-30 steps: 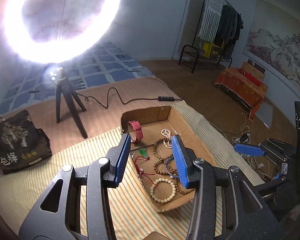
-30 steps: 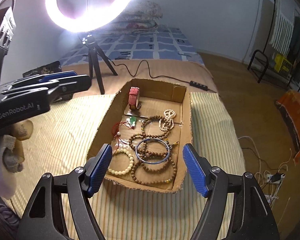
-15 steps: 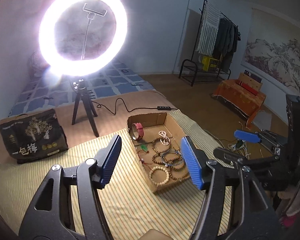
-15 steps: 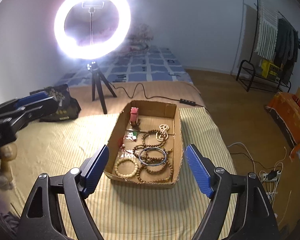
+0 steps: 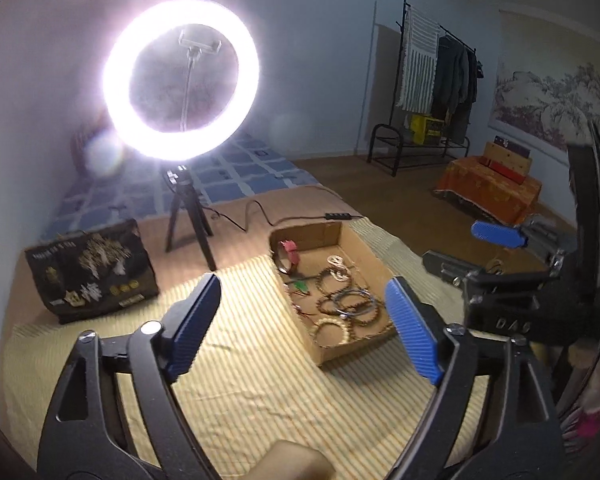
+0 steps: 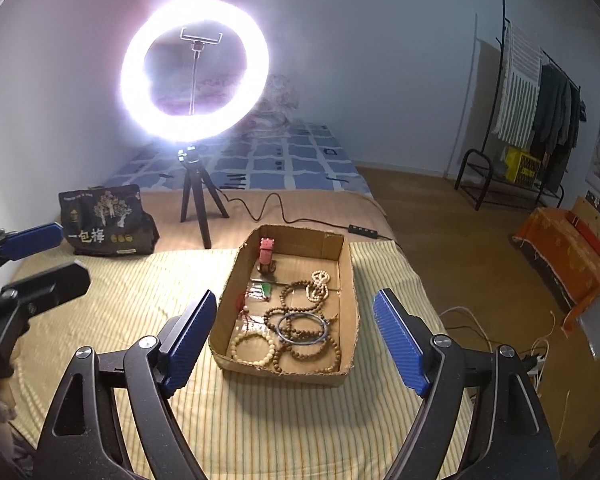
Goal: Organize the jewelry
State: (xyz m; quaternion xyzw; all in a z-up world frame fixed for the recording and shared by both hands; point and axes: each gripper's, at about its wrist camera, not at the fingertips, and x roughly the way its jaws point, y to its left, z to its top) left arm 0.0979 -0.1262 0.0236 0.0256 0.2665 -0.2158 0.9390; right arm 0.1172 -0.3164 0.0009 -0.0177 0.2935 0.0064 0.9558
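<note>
Several beaded bracelets and a blue bangle lie in the shallow cardboard tray near the striped mat's right edge. Above it the left gripper is opening, empty; the right gripper hangs released, holding nothing.

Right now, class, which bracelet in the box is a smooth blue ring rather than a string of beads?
The blue bangle, lying on the brown bead strings in the box. It alone is one plain hoop; the cream bracelet beside it is beaded.
</note>
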